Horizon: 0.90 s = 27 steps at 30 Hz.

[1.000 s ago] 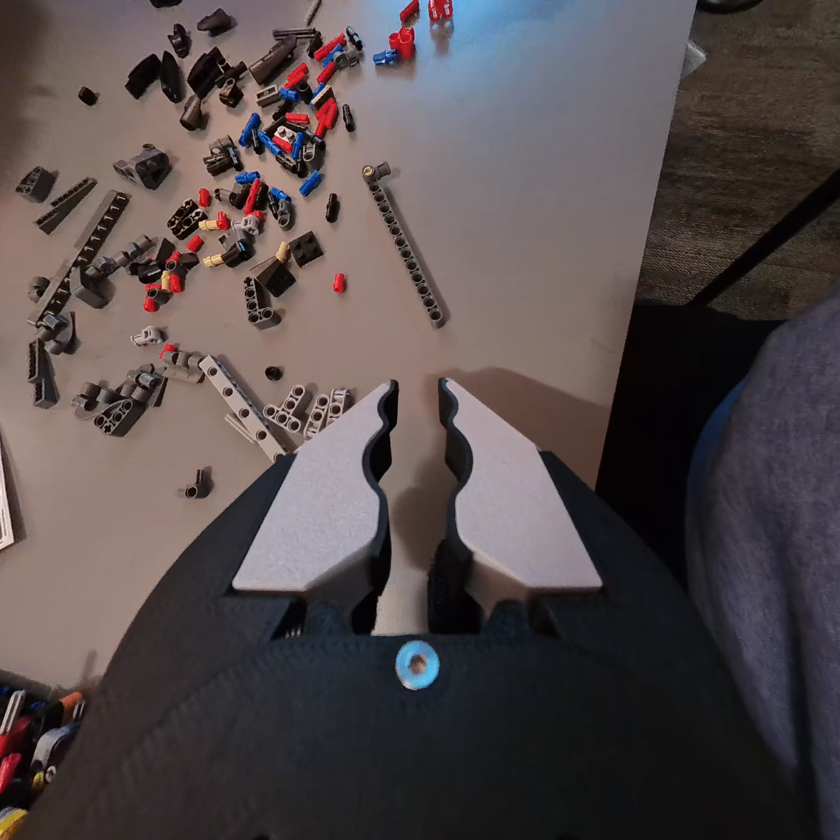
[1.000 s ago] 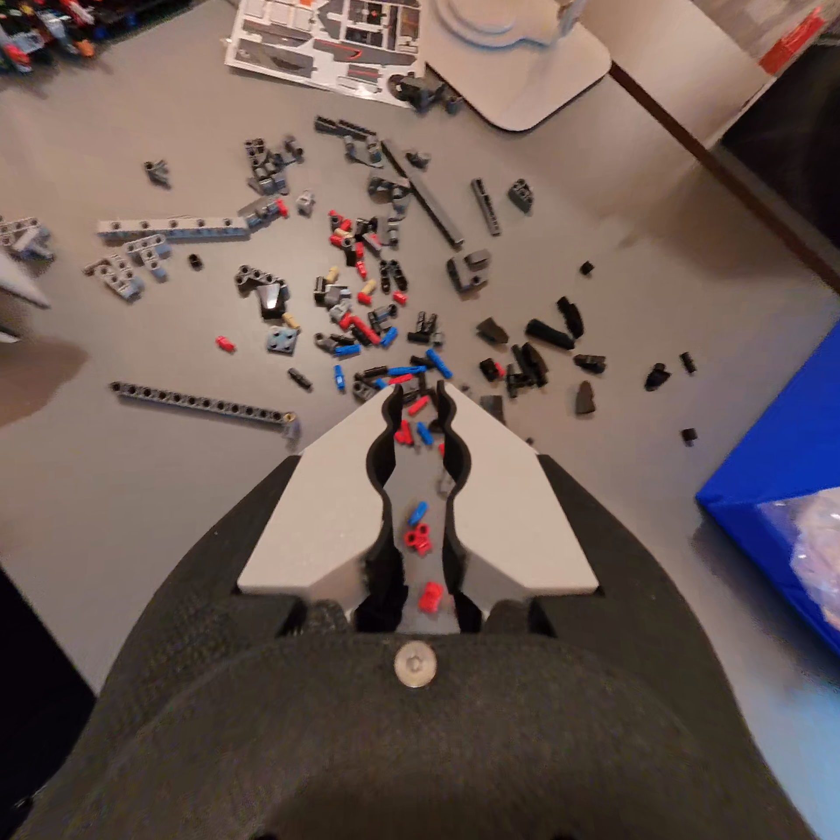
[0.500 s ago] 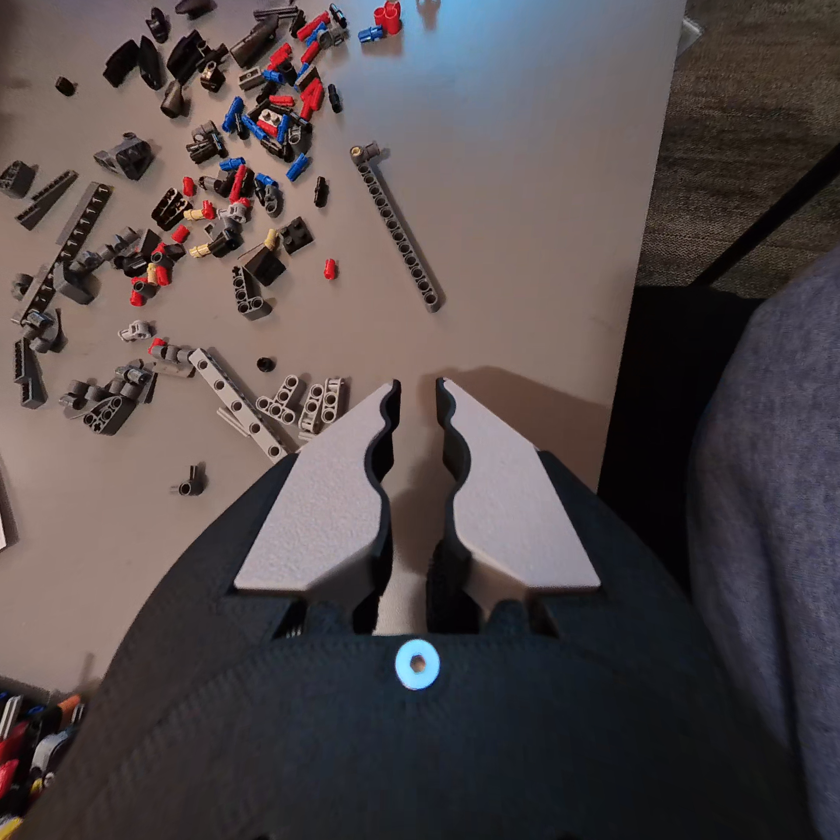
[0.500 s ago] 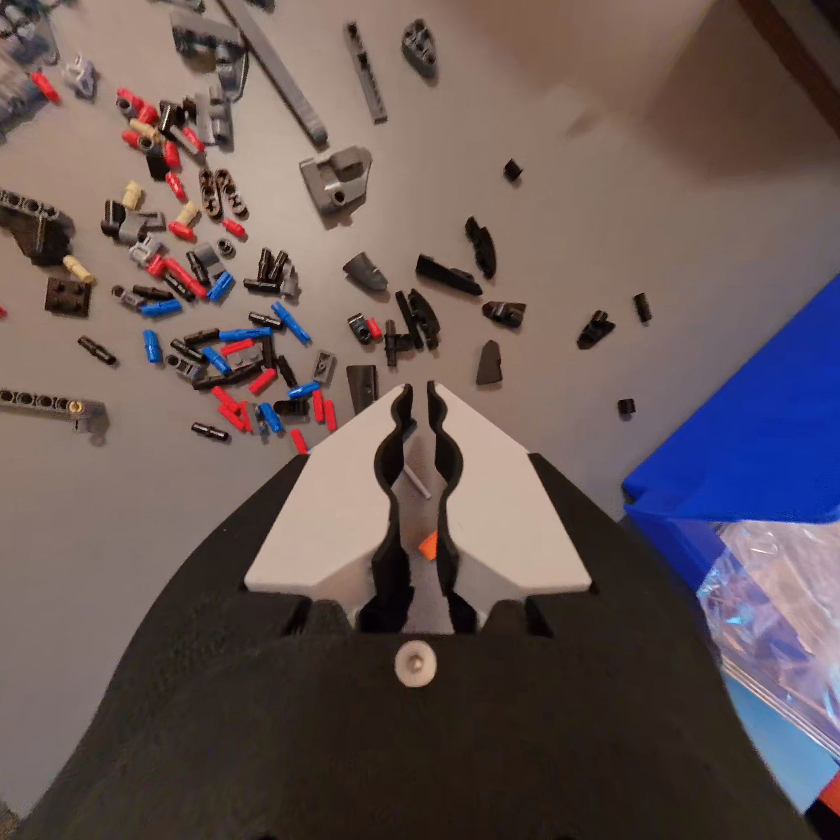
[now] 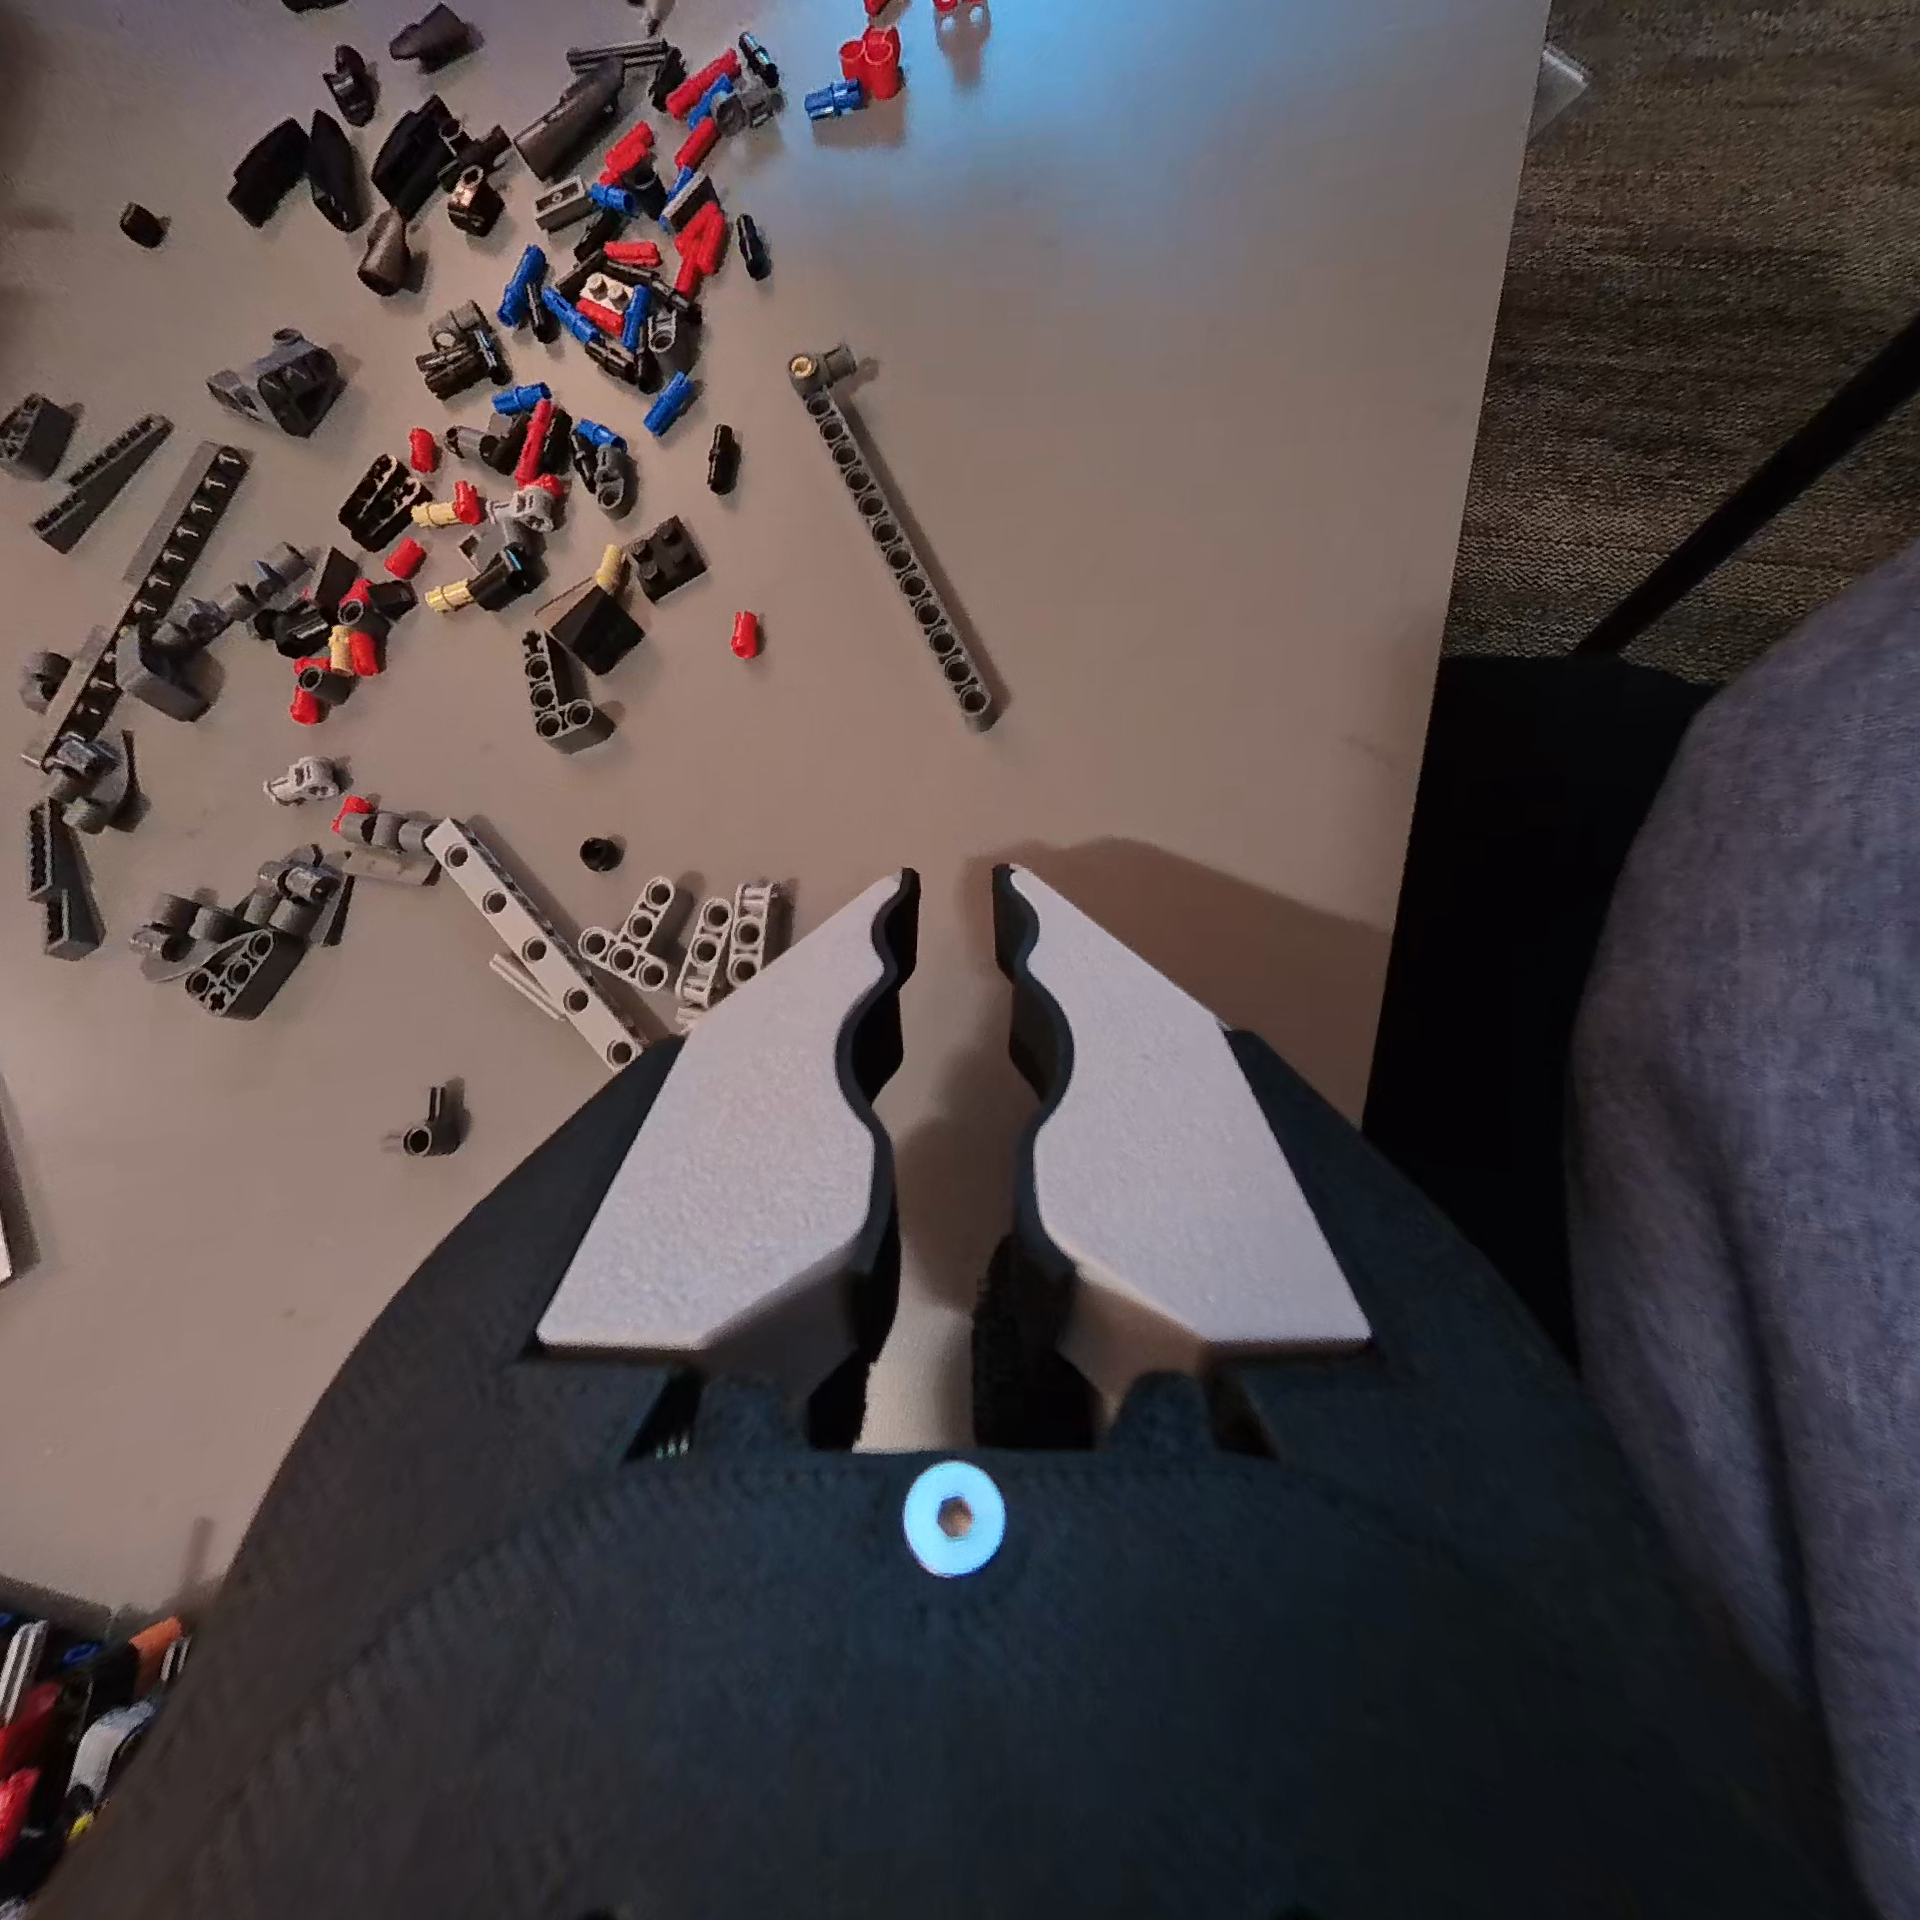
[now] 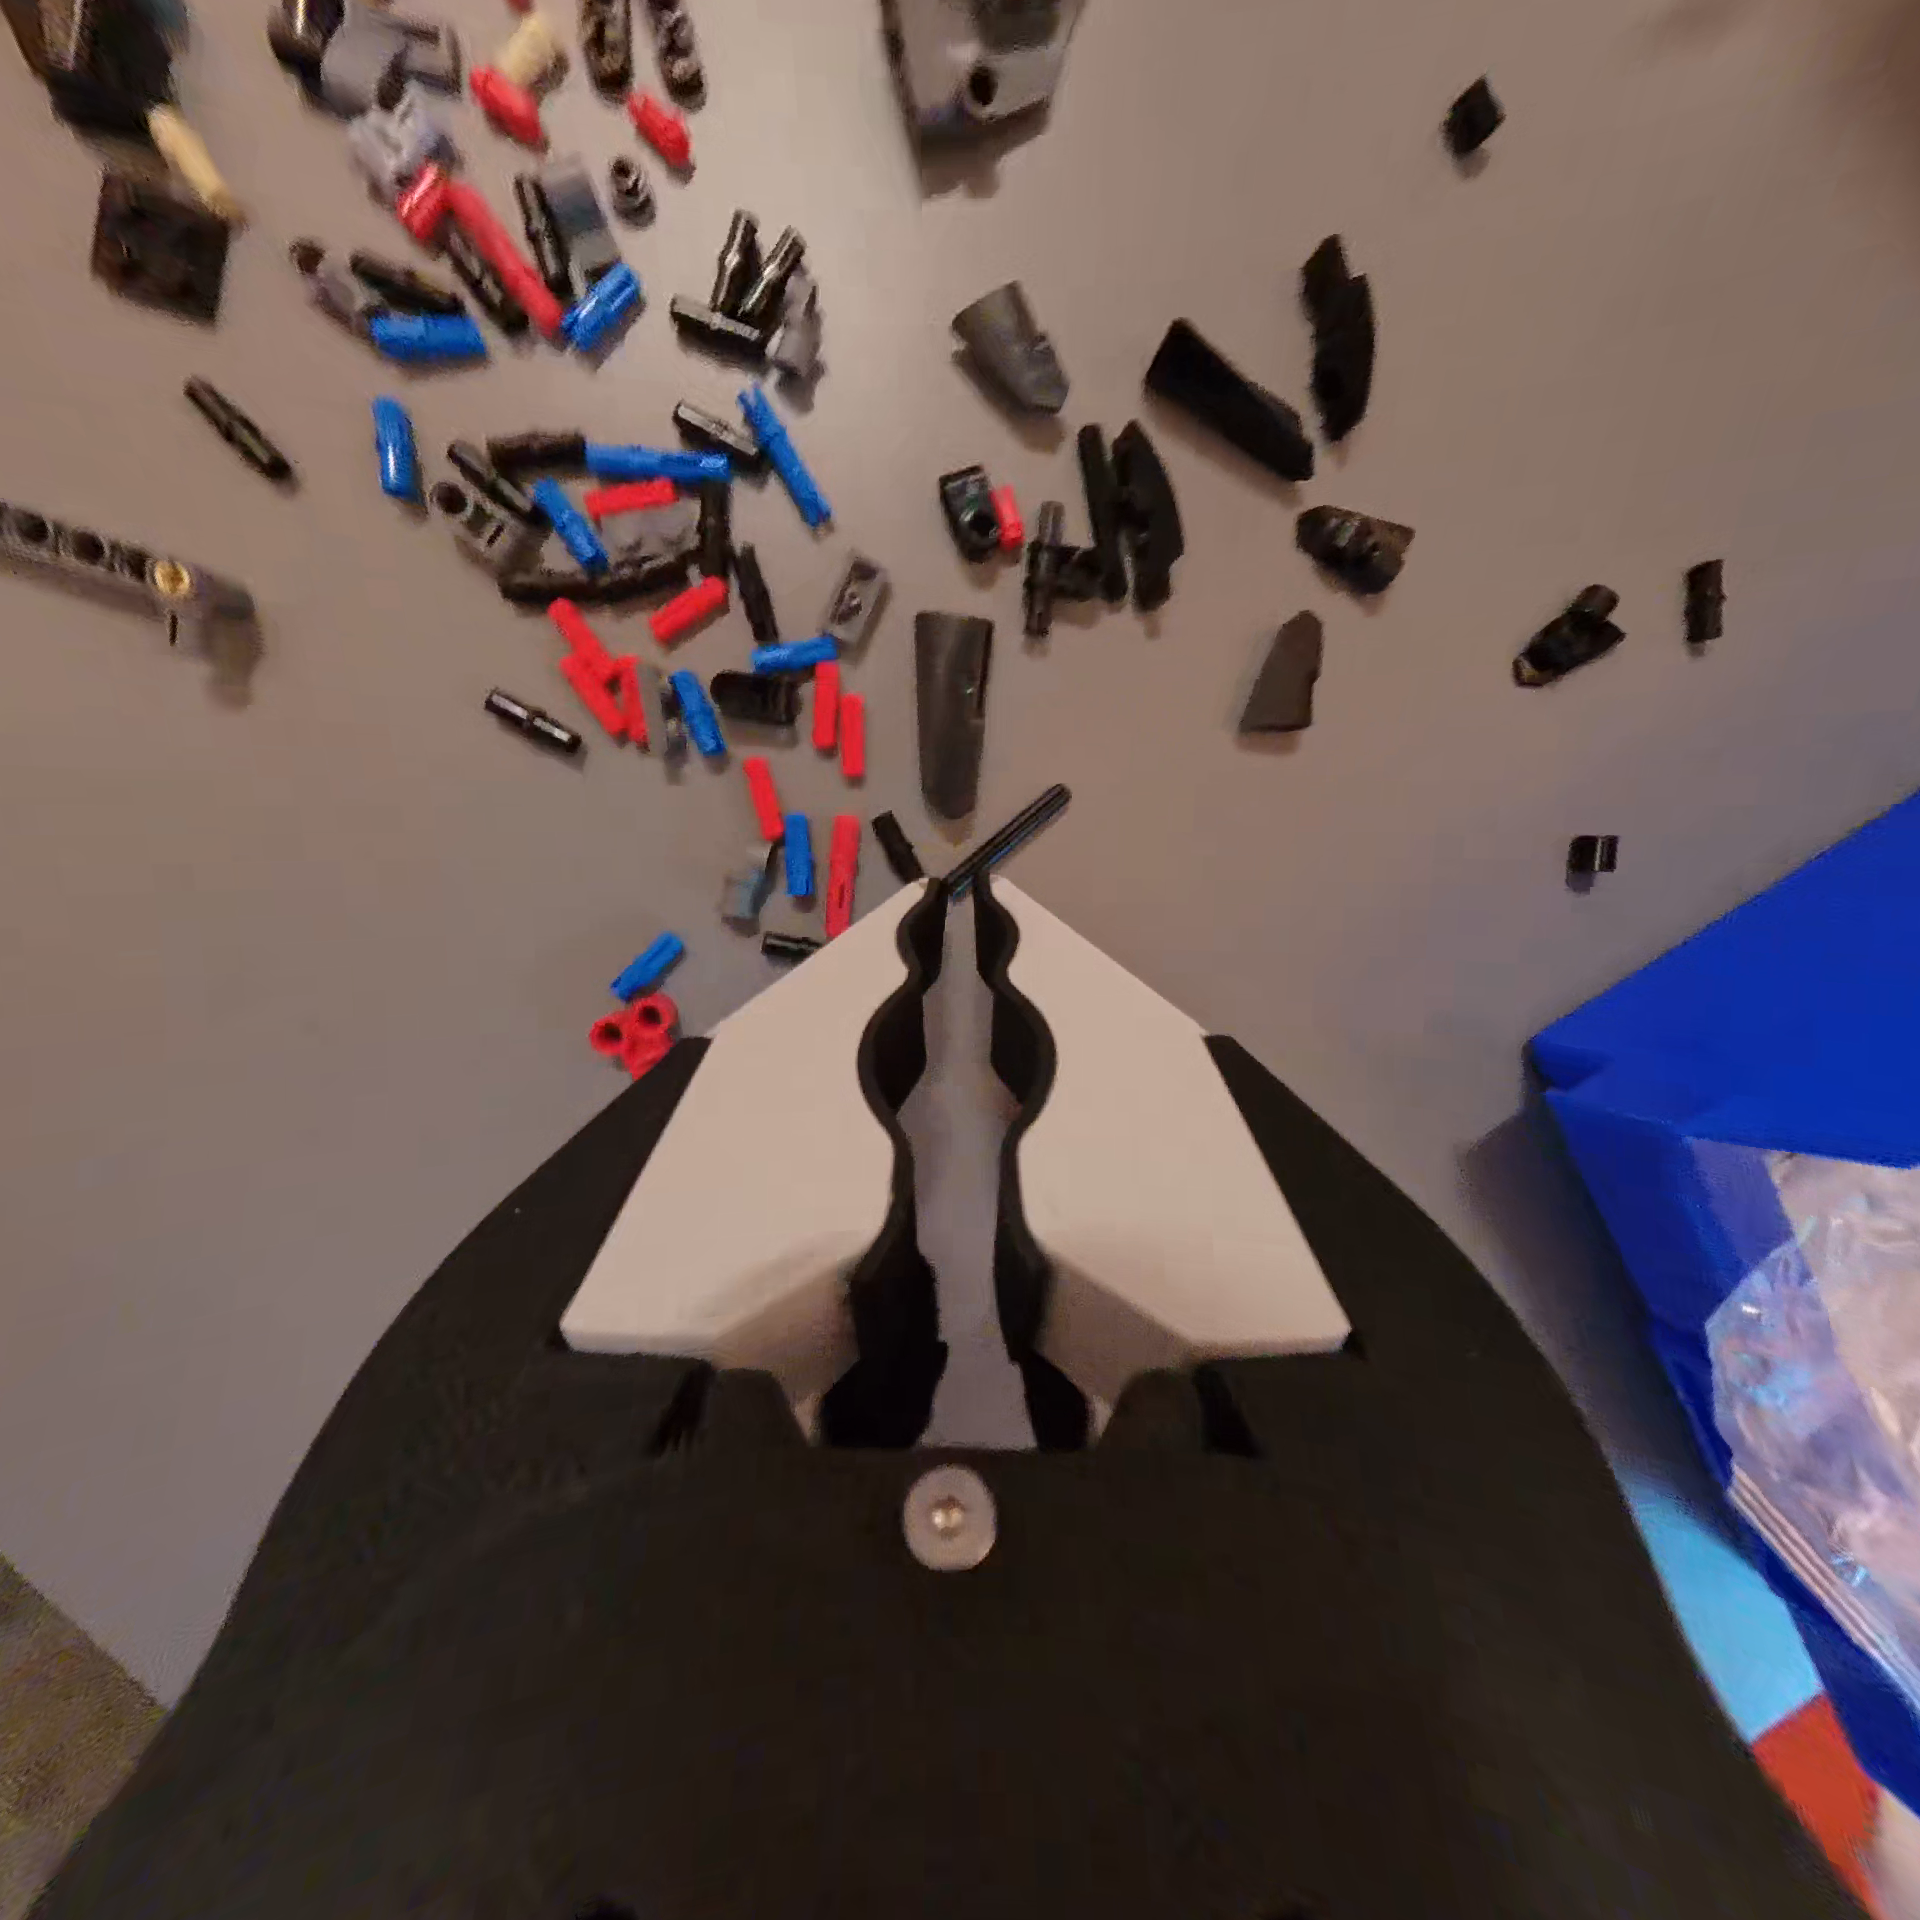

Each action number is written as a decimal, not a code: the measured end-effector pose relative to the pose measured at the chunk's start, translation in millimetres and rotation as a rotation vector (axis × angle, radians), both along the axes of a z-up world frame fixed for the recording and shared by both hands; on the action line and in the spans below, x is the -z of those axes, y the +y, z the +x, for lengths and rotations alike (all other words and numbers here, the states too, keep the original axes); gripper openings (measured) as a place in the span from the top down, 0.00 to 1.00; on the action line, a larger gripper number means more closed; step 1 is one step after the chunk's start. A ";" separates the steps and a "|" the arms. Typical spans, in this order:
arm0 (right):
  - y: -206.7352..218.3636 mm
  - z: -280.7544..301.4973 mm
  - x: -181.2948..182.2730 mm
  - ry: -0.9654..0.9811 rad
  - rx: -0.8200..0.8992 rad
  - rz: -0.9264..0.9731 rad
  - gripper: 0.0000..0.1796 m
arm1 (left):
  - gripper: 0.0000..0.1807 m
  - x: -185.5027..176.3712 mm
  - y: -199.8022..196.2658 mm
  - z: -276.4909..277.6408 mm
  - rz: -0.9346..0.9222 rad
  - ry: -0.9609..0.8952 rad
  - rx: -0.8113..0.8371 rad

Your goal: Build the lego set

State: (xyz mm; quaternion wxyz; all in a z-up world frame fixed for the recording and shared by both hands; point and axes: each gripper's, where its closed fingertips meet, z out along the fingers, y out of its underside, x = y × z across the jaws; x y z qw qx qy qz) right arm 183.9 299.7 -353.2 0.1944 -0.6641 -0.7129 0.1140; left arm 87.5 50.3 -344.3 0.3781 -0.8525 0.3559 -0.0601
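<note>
Fingers (image 6: 1122,1122) of the right gripper (image 6: 956,883) are pinching a thin black plastic axle rod (image 6: 1013,836) by its end, probably for insertion, while the left gripper (image 5: 951,878) is waiting parted and empty over the grey table (image 5: 1143,416).

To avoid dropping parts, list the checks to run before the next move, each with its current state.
1. Right tool shut on the thin black axle: ok.
2. Grip deep enough: not ok, only the very tips pinch it and most of it sticks out at a slant.
3. Left tool free: ok, open and empty.
4. Long grey beam unobstructed: ok, it lies alone on the table.
5. Axle lifted off the table: cannot tell.
</note>
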 end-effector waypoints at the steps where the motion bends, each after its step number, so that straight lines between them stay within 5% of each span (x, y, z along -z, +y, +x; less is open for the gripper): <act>1: -4.3 -0.3 1.4 0.001 -0.038 0.006 0.98 | 0.93 0.5 -0.1 1.0 -0.001 0.000 0.003; 11: -10.3 -5.8 9.0 0.041 -0.163 -0.015 0.99 | 0.93 -1.4 -0.6 2.5 0.006 0.007 0.007; 21: -9.2 -5.0 7.3 0.127 -0.066 -0.142 1.00 | 0.92 -4.2 6.4 2.7 0.031 0.012 0.000; 27: -76.5 -29.5 -42.5 0.305 -0.149 -0.366 1.00 | 0.87 -38.9 37.5 1.0 0.228 0.034 -0.035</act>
